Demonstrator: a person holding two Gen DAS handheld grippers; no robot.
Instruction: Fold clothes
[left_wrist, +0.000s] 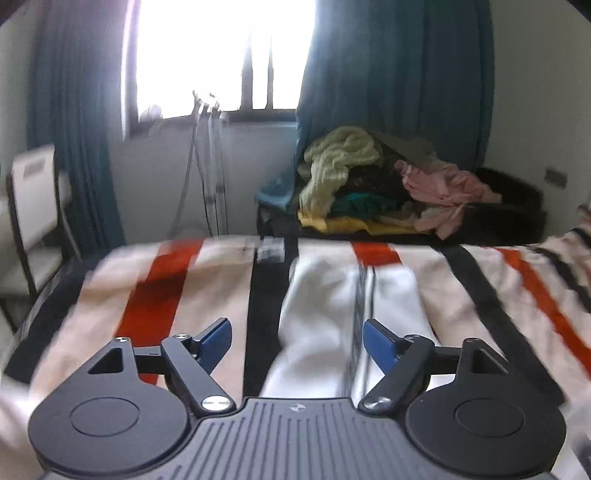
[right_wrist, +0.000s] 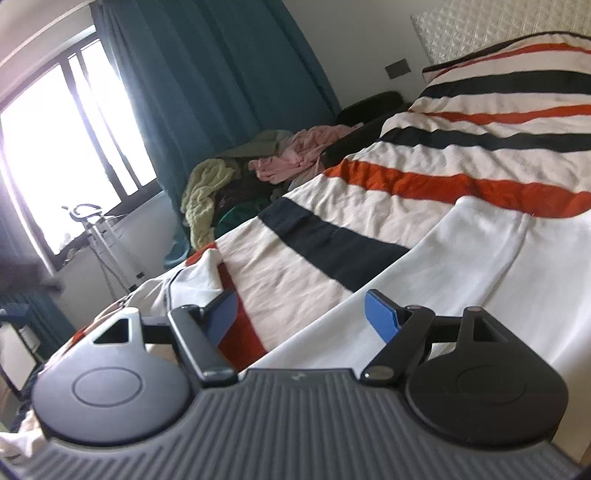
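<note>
The left gripper (left_wrist: 297, 341) hangs over the bed with its blue-padded jaws spread wide and nothing between them. Just ahead of it a white garment (left_wrist: 321, 314) with a thin dark stripe down its length lies on the striped bedspread (left_wrist: 166, 280), which carries orange, black and cream bands. This view is smeared by motion, so no writing can be read on the cloth; a small pale tag at the far edge of the bedspread is too blurred to make out.

The right gripper (right_wrist: 301, 317) also has its jaws apart and grips nothing. Below it and to its right the white garment (right_wrist: 480, 280) lies flat on the bedspread (right_wrist: 424, 162), one edge running under the gripper. A small round emblem sits on each gripper's ribbed body, too small to read.

Beyond the bed, a heap of clothes (left_wrist: 369, 181) in yellow-green, pink, dark green and yellow lies before a teal curtain (left_wrist: 399, 74) beside a bright window (left_wrist: 221, 55).
</note>
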